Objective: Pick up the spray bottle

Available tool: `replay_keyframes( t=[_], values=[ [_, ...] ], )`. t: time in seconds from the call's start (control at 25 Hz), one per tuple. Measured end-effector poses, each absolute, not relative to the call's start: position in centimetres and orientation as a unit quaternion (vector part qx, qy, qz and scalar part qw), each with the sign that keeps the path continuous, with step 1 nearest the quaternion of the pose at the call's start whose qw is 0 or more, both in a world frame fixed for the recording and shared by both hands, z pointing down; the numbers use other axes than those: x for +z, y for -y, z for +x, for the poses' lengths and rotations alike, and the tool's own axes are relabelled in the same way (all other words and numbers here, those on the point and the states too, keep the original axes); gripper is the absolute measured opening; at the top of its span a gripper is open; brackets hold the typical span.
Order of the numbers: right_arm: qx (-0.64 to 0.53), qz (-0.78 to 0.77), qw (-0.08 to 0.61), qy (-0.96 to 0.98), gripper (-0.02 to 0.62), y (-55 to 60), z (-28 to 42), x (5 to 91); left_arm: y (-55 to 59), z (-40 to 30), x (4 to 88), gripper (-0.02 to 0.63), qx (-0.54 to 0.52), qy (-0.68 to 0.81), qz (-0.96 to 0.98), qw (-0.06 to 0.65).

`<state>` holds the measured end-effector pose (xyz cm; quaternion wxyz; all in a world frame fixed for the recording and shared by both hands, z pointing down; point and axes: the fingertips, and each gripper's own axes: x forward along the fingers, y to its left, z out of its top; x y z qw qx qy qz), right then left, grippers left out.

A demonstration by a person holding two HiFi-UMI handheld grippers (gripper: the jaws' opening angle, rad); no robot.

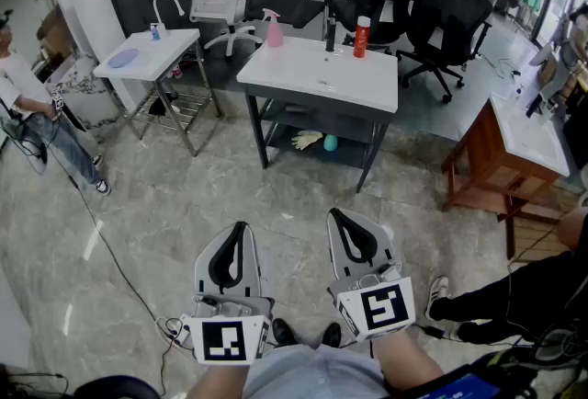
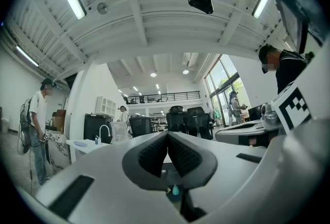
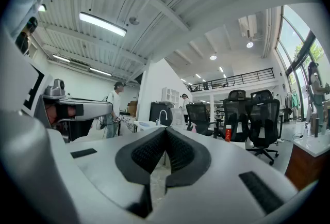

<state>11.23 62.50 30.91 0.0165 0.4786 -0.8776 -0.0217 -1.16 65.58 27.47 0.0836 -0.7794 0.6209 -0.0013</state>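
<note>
The pink spray bottle (image 1: pixel 273 28) stands upright at the back left corner of a white sink table (image 1: pixel 303 80), far ahead of both grippers. It shows as a small pink shape (image 3: pixel 193 128) in the right gripper view. The left gripper (image 1: pixel 241 227) is held low at the lower left of the head view, its pads (image 2: pixel 154 153) pressed together with nothing between them. Beside it, the right gripper (image 1: pixel 335 215) is also shut and empty, its jaws meeting at the tip (image 3: pixel 165 130). Both point roughly level toward the table.
A red bottle (image 1: pixel 362 36) and a black faucet (image 1: pixel 330 28) share the table top. A second white sink stand (image 1: pixel 147 55) is at the left, with a person (image 1: pixel 32 103) beside it. Black office chairs (image 1: pixel 432 16) stand behind, a wooden-framed table (image 1: pixel 514 144) at right, a cable (image 1: pixel 110 250) on the floor.
</note>
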Motion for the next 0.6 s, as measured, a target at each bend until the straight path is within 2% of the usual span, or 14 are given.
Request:
replay_keyframes(
  t=[0.4, 0.6],
  values=[
    [-0.012, 0.49, -0.006, 0.871, 0.015, -61.7, 8.6, 30.3, -65.1, -4.4, 27.5, 0.015, 0.001, -0.616, -0.783, 0.082],
    [-0.014, 0.509, -0.003, 0.861, 0.037, -61.6, 6.7, 30.9, -65.1, -6.7, 28.3, 0.015, -0.003, -0.61, -0.788, 0.082]
  ],
)
